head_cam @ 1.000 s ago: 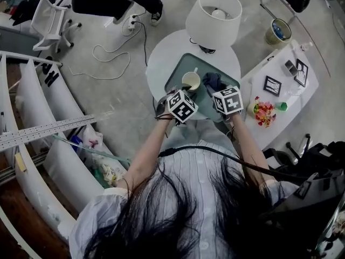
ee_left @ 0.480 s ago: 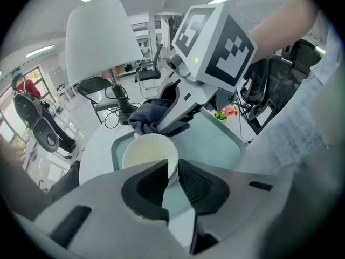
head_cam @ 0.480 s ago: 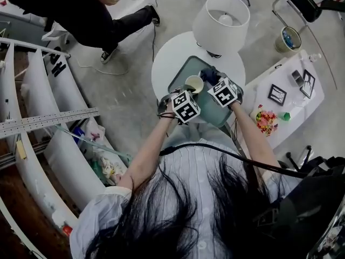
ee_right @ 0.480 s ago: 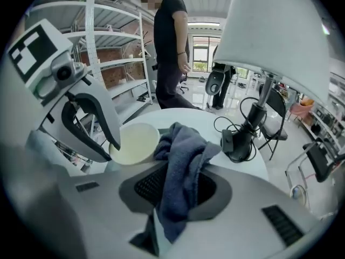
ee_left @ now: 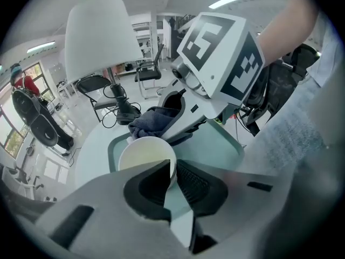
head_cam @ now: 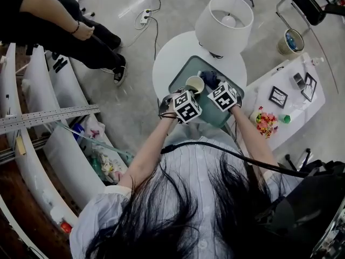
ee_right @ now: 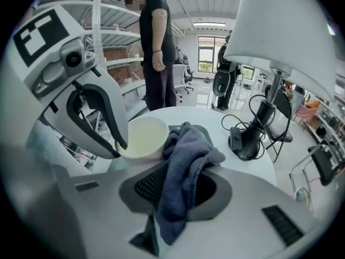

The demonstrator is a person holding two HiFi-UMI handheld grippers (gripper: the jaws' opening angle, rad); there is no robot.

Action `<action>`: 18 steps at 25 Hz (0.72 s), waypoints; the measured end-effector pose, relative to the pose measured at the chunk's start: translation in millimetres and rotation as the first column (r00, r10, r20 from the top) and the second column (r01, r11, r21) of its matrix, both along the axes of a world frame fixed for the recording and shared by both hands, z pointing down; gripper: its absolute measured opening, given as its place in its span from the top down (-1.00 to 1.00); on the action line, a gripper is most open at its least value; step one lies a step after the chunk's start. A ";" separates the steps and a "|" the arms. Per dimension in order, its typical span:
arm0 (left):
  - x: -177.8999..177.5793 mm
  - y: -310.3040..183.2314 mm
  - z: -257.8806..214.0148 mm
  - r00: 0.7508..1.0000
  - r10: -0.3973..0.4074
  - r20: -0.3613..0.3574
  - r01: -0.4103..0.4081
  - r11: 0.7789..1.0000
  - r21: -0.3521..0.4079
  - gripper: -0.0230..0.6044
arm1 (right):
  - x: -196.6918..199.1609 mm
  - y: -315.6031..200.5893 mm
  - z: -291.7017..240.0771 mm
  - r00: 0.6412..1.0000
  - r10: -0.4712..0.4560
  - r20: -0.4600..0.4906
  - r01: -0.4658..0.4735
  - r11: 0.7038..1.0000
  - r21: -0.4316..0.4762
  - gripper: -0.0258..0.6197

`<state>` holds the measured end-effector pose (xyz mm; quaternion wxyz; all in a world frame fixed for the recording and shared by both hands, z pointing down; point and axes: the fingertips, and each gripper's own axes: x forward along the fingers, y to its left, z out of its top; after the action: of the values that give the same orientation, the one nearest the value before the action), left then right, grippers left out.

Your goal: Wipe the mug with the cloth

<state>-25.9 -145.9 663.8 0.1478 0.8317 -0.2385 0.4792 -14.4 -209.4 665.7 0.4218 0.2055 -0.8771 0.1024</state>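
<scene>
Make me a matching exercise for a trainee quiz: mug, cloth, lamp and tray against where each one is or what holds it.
Things:
1. mug
2. cloth
3. lamp
4. tray

Places:
A. pinched in the right claw
B. rim gripped by the left claw
C. lies flat on the round table
D. stands on the table beyond the tray

Pairs: 1-B, 2-A, 3-D, 4-C.

In the left gripper view, the left hand-held gripper hides the lower half of the mug from us. In the right gripper view, we lose the top of the lamp shade past the edge.
</scene>
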 end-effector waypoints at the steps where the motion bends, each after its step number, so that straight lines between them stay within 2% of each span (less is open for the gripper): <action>1: -0.1 -0.1 -0.2 1.000 -0.009 -0.007 0.009 1.000 -0.005 0.77 | 0.1 1.1 -0.1 1.000 0.010 0.005 -0.010 1.000 -0.003 0.63; 6: 1.8 -1.0 -0.7 0.995 -0.082 -0.054 0.079 0.996 -0.043 0.77 | 4.5 9.8 1.8 0.997 0.075 0.030 -0.074 0.997 -0.028 0.63; 13: 4.4 -3.5 -3.4 0.975 -0.189 -0.116 0.177 0.978 -0.105 0.78 | 6.9 25.4 7.8 0.978 0.190 0.082 -0.182 0.979 -0.094 0.63; 16: 3.5 -7.0 -1.9 0.955 -0.264 -0.135 0.246 0.960 -0.137 0.78 | 7.8 31.5 7.3 0.972 0.215 0.091 -0.205 0.973 -0.108 0.63; 18: 2.8 -10.1 0.5 0.929 -0.334 -0.159 0.306 0.936 -0.175 0.78 | 7.8 34.8 7.8 0.967 0.229 0.108 -0.216 0.969 -0.119 0.63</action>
<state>-23.2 -156.0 664.3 0.3064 0.8095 -0.3204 0.3850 -6.6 -174.6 673.5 0.3638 0.2735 -0.8657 0.2081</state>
